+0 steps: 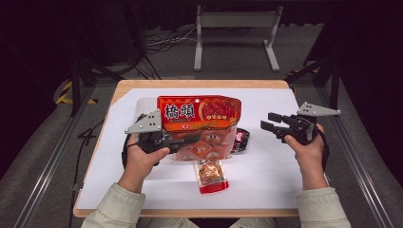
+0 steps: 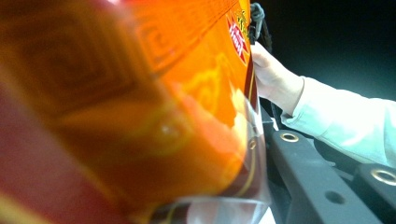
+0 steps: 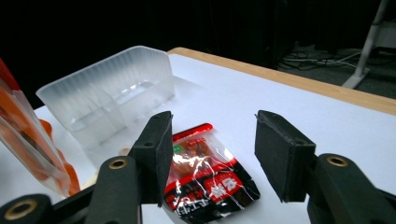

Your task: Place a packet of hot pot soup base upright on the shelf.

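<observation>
Unpacking the snack bag, partly done
Left tongs (image 1: 187, 141) grip big orange bag (image 1: 199, 114); right tongs (image 1: 267, 124) gape toward black-red packet (image 3: 210, 179) at 9 o'clock; orange sachet (image 1: 210, 175) out.

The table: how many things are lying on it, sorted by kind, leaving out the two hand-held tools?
Large red-orange snack bag: 1
Small sachets: 2, an orange one and a black and red one
Clear plastic tray: 1
Total: 4
</observation>
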Demonstrator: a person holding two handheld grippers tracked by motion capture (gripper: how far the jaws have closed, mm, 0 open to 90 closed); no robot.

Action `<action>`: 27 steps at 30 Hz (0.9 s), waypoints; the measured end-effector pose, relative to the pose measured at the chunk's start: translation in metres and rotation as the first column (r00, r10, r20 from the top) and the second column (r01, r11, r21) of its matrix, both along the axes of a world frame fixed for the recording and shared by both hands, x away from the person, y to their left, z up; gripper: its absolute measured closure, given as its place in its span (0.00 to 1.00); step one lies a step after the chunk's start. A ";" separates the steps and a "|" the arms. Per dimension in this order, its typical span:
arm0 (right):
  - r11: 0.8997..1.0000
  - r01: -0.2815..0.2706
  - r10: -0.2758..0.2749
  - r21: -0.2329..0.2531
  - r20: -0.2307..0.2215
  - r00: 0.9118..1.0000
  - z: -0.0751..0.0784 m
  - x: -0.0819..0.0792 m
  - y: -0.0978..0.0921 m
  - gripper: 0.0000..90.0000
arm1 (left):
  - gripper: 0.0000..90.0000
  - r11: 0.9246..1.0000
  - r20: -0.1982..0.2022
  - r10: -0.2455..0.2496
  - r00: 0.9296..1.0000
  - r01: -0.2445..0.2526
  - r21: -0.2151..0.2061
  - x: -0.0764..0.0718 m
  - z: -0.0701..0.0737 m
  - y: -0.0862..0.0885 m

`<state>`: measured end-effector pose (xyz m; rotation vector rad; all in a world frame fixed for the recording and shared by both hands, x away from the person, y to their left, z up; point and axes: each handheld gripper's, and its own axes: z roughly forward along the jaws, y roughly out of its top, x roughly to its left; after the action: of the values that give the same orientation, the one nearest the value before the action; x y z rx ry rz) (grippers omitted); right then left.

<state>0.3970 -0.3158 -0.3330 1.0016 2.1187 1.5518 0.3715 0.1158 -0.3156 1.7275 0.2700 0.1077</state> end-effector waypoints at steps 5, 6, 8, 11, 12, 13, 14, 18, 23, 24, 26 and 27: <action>1.000 0.019 -0.019 -0.015 -0.020 1.000 -0.007 0.004 -0.003 0.53 | 0.79 1.000 -0.004 0.018 1.000 -0.018 -0.012 0.006 0.004 0.001; 1.000 0.019 -0.019 -0.015 -0.020 1.000 -0.007 0.004 -0.003 0.53 | 0.79 1.000 -0.004 0.018 1.000 -0.018 -0.012 0.006 0.004 0.001; 1.000 0.028 -0.028 -0.013 -0.024 0.999 -0.009 0.005 -0.004 0.52 | 0.79 1.000 -0.006 0.016 1.000 -0.017 -0.015 0.009 0.006 0.002; 0.999 0.031 -0.032 -0.018 -0.026 0.999 -0.011 0.006 -0.005 0.52 | 0.79 0.999 0.001 0.028 1.000 -0.028 -0.015 0.015 0.011 0.003; 0.999 0.030 -0.031 -0.020 -0.025 0.999 -0.012 0.007 -0.005 0.53 | 0.79 0.999 0.009 0.039 0.999 -0.039 -0.017 0.018 0.013 0.003; 0.999 0.029 -0.030 -0.019 -0.030 0.999 -0.014 0.008 -0.006 0.53 | 0.79 0.999 0.012 0.041 0.999 -0.041 -0.011 0.020 0.014 0.003; 0.999 0.029 -0.030 -0.018 -0.032 0.999 -0.014 0.009 -0.006 0.53 | 0.79 0.999 0.013 0.047 0.999 -0.047 -0.002 0.024 0.018 0.003; 0.999 0.031 -0.032 -0.017 -0.043 0.999 -0.016 0.010 -0.007 0.53 | 0.79 0.998 0.024 0.057 0.998 -0.057 0.011 0.030 0.023 0.003; 0.999 0.033 -0.034 -0.017 -0.043 0.999 -0.016 0.010 -0.008 0.53 | 0.79 0.996 0.018 0.088 0.996 -0.088 0.005 0.042 0.029 0.006; 0.999 0.035 -0.035 -0.017 -0.044 0.998 -0.017 0.009 -0.009 0.53 | 0.79 0.996 0.021 0.093 0.995 -0.093 0.005 0.044 0.030 0.007; 0.999 0.038 -0.039 -0.018 -0.045 0.998 -0.018 0.008 -0.010 0.53 | 0.79 0.995 0.019 0.104 0.994 -0.104 0.006 0.049 0.032 0.010; 0.999 0.039 -0.040 -0.016 -0.047 0.998 -0.019 0.008 -0.011 0.53 | 0.79 0.994 0.018 0.113 0.993 -0.113 0.008 0.051 0.033 0.010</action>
<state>0.4048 -0.3269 -0.3516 1.0781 2.1253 1.5065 0.4221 0.1263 -0.2827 1.7195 0.3550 0.2067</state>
